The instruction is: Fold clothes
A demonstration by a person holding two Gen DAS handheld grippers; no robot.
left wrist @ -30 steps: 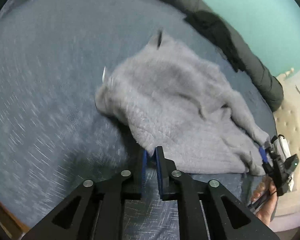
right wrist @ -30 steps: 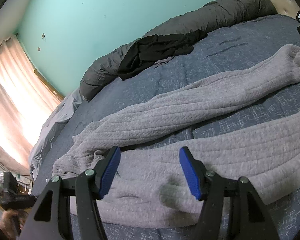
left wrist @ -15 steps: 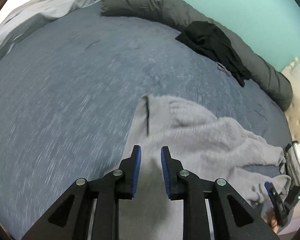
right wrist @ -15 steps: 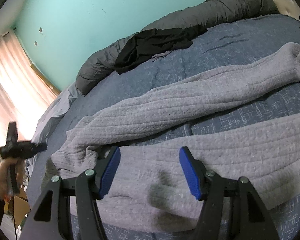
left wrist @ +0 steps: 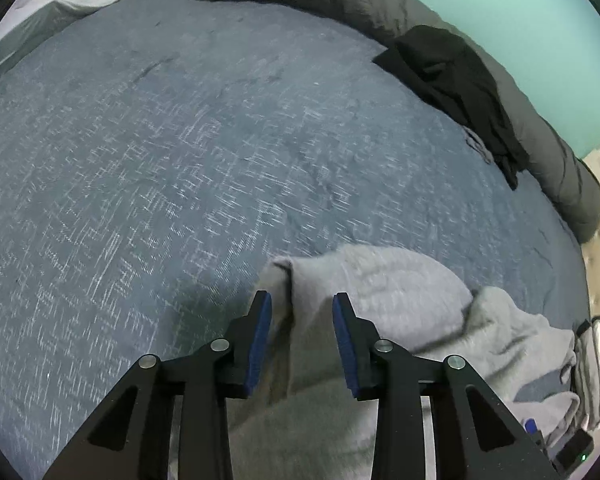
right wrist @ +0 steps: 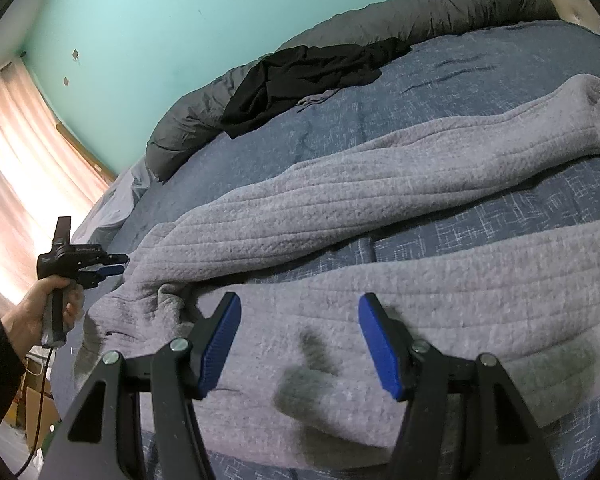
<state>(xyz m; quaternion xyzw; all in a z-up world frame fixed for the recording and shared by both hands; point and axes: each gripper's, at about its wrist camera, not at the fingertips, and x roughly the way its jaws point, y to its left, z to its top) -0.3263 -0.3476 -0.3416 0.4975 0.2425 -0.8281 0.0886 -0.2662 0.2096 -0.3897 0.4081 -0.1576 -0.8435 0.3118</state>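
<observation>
Since a second ago, left gripper (left wrist: 302, 338) has swept across the bed (left wrist: 180, 152); its jaws are opening over one grey garment (right wrist: 340, 216), unclamped. Right gripper (right wrist: 298, 340) hovers apart, empty. Garment lies lengthwise toward the headboard. One black garment (right wrist: 300, 76) at the far edge.

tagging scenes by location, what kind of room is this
Most likely a bedroom: a bed with a blue bedspread, a rolled dark grey duvet along the teal wall, and a curtained window.
</observation>
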